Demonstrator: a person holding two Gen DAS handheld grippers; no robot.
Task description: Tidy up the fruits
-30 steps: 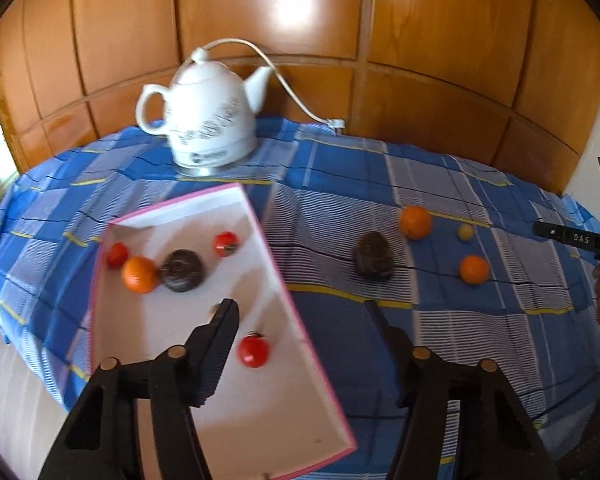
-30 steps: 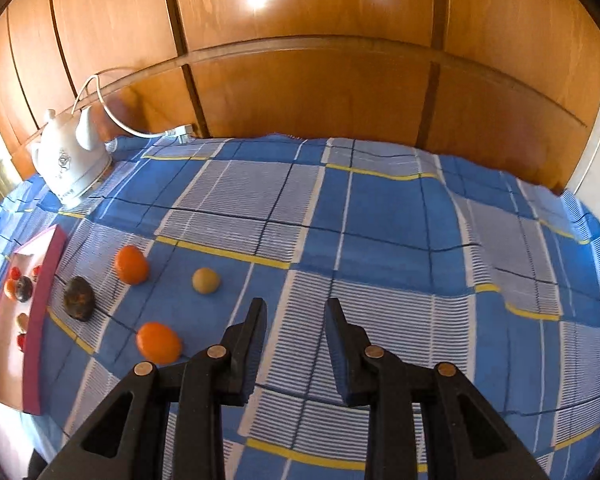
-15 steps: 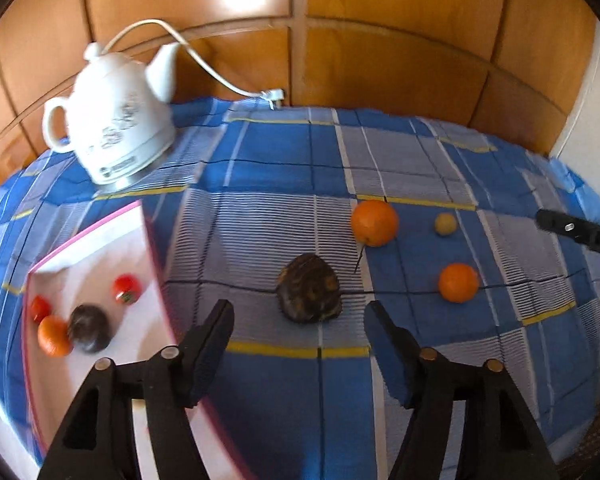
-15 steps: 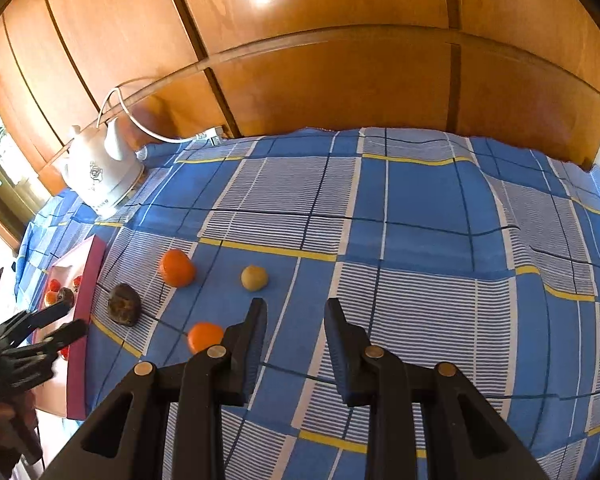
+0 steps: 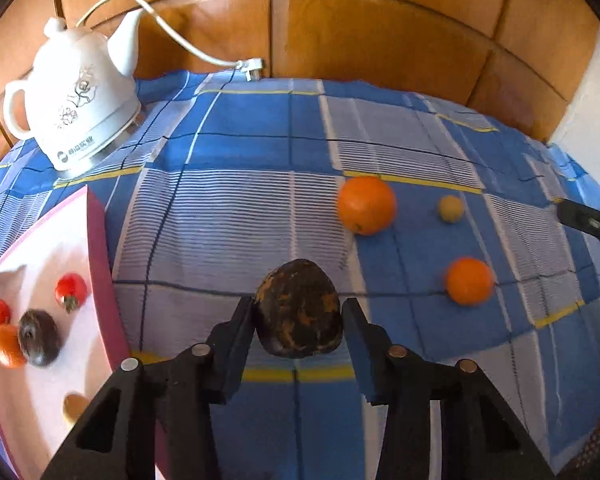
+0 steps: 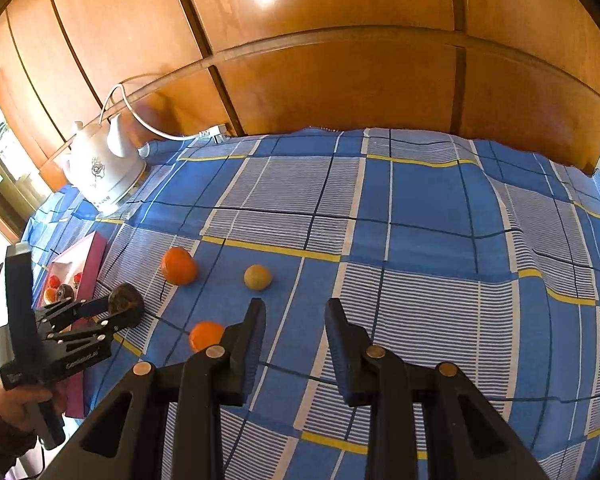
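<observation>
Here the left tongs (image 5: 298,322) have just been closing around the dark, mottled brown-black oval fruit (image 5: 299,313) lying on the blue checked bench cloth (image 5: 236,216), pads at its sides, though firm contact I cannot tell. The right tongs (image 6: 295,320) hover nearly closed and empty. Next, I judge, comes a firm pinch, a lift and a carry left to the pink-rimmed white tray (image 5: 96,248).
</observation>
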